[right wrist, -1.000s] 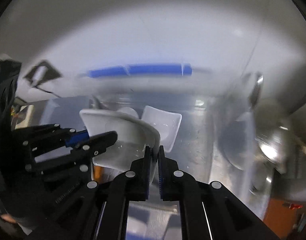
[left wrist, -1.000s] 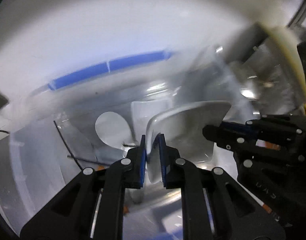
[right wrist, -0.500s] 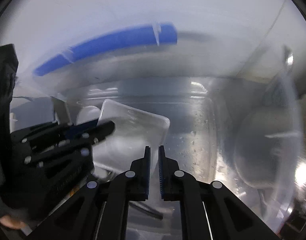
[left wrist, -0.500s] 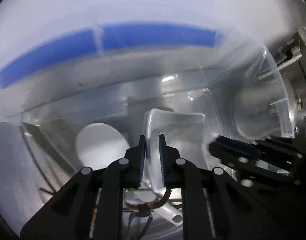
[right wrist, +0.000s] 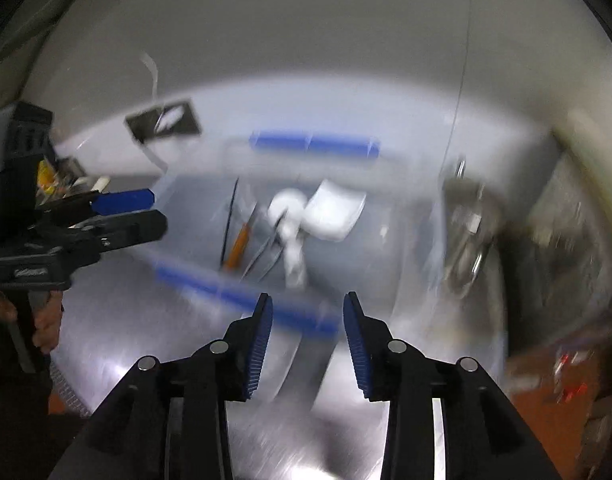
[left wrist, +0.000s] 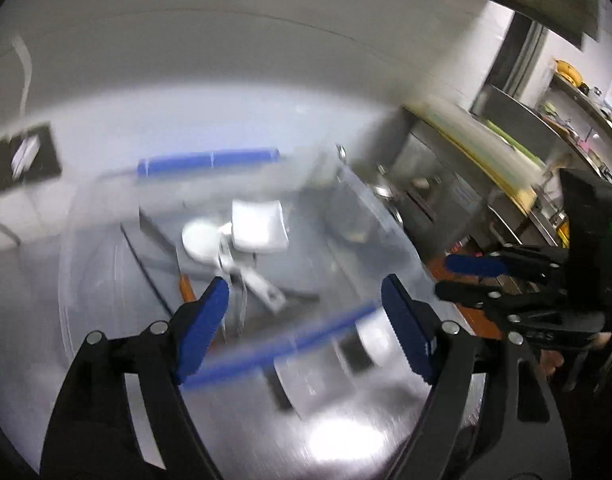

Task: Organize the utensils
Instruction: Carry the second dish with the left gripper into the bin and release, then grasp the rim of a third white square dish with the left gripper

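Note:
A white square dish (left wrist: 258, 226) (right wrist: 333, 212) lies in a clear bin next to a white spoon (left wrist: 200, 238) (right wrist: 288, 208). The bin has blue handles (left wrist: 208, 159) (right wrist: 313, 142). Black chopsticks (right wrist: 230, 220) and an orange-handled utensil (right wrist: 238, 248) lie in it too. My left gripper (left wrist: 306, 320) hangs above the bin's near side; its jaws are opening with nothing between them. My right gripper (right wrist: 307, 308) (left wrist: 465, 276) is also back from the bin, its jaws opening and empty. In the right wrist view the left gripper (right wrist: 146, 212) shows at the left, held by a hand.
The bin stands on a shiny steel table (left wrist: 337, 440) (right wrist: 146, 320). Steel kitchen counters (left wrist: 445, 192) and blurred metal items (right wrist: 465, 232) lie to the right. A dark rectangular panel (left wrist: 22, 156) (right wrist: 166, 122) sits against the pale wall behind.
Both grippers were shut on the white dish's rim over the bin. Now both have let go and pulled back and up, jaws apart, and the dish lies inside the bin.

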